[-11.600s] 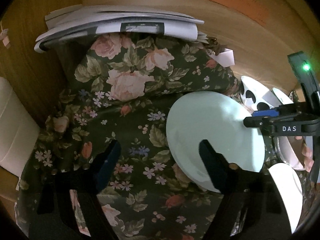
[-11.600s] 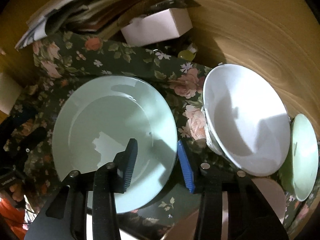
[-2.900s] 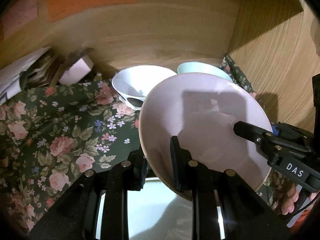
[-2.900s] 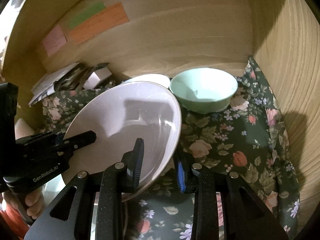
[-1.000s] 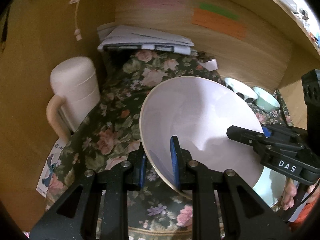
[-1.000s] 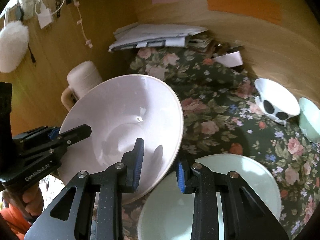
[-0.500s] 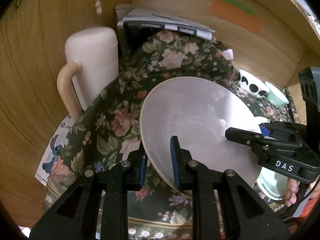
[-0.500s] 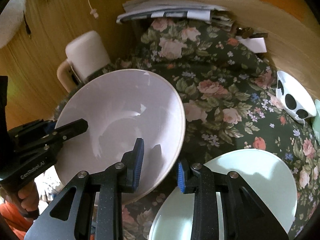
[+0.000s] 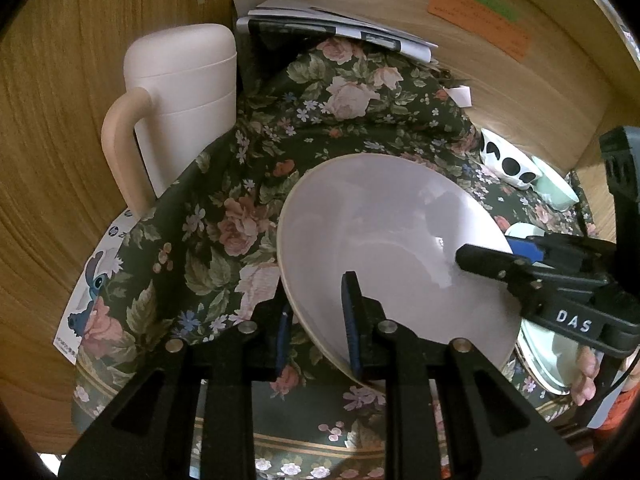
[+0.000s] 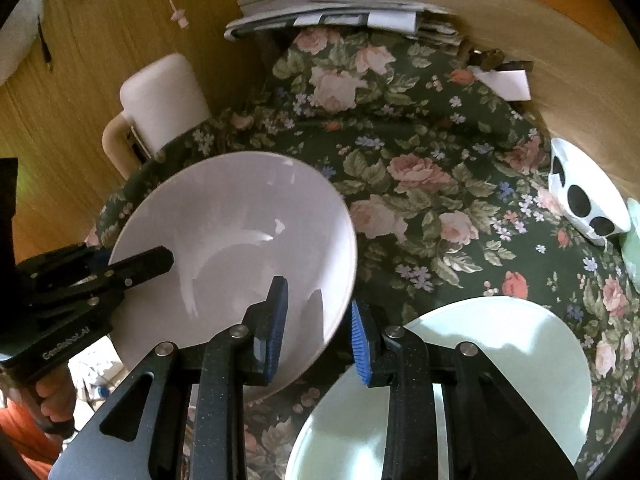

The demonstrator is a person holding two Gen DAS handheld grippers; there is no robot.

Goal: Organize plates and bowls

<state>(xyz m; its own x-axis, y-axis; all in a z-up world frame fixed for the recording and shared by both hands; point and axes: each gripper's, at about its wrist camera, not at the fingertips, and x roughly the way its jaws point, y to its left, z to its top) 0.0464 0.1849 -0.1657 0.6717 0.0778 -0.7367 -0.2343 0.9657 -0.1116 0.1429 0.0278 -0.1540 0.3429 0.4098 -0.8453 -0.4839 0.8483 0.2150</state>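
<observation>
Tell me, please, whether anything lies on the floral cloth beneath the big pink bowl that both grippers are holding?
Nothing visible does. The left gripper and right gripper both clamp the pink bowl's rim, and the floral cloth showing around it looks bare; the pale green plate lies off to its right. The cloth directly beneath is hidden.

Each camera looks forward and down along its own gripper, close above the flowered tabletop. The left view faces the pink bowl (image 9: pixel 392 256) from its left rim, the right view from its right rim. Both share the bowl, the cream jug (image 9: pixel 180 92) and the paper stack (image 10: pixel 332 12).
</observation>
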